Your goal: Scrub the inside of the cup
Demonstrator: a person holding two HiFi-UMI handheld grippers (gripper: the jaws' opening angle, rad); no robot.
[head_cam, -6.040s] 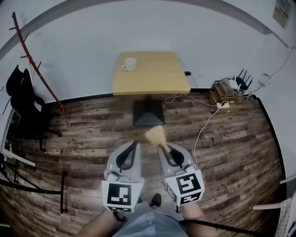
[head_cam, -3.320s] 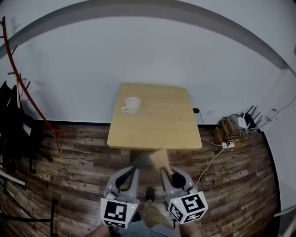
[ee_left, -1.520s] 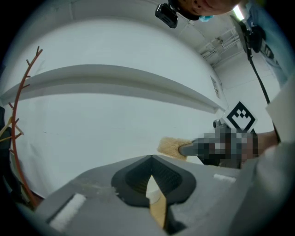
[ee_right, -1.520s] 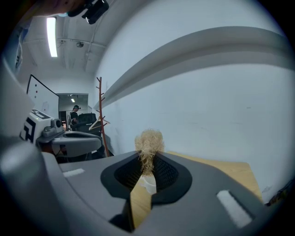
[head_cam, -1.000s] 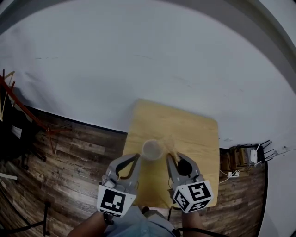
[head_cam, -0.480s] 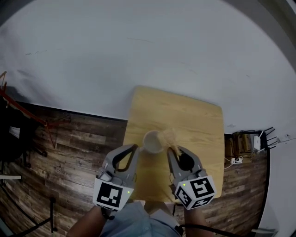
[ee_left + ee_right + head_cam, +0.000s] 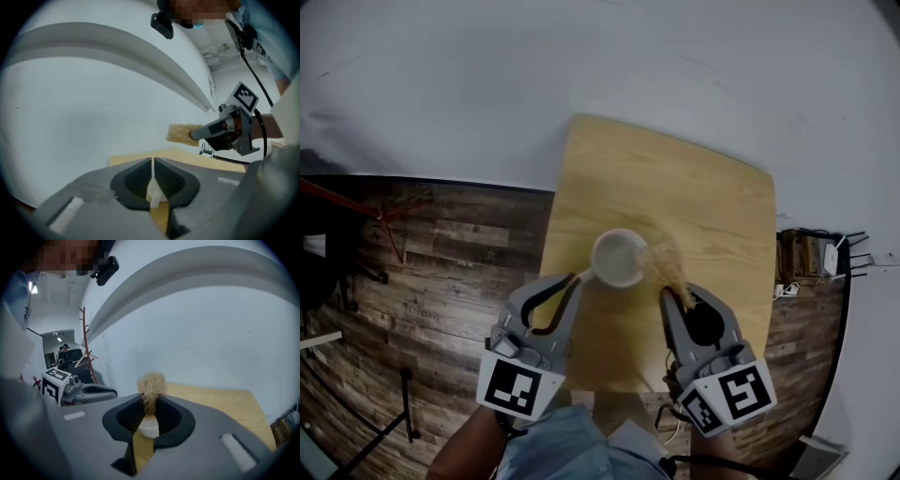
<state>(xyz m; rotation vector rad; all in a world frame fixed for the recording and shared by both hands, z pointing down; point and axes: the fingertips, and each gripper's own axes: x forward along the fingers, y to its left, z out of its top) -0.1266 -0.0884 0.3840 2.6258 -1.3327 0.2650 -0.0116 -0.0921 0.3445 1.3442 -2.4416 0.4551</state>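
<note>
Cup [image 7: 617,258] is shown upright on the left half of the wooden worktop [image 7: 722,202], its handle turned toward the left gripper [image 7: 575,281]. That gripper's jaws are seen pressed together with nothing clamped; the tips lie just at the handle, and contact cannot be judged. The right gripper [image 7: 677,298] is closed on a brush [image 7: 664,261], whose tan bristle head is held just beside the rim opposite the handle.

We see a light wooden square desk [image 7: 712,206] on the dark plank floor [image 7: 441,281], against a white wall [image 7: 581,56]. A white ceramic cup [image 7: 619,258] stands near its left edge.
</note>
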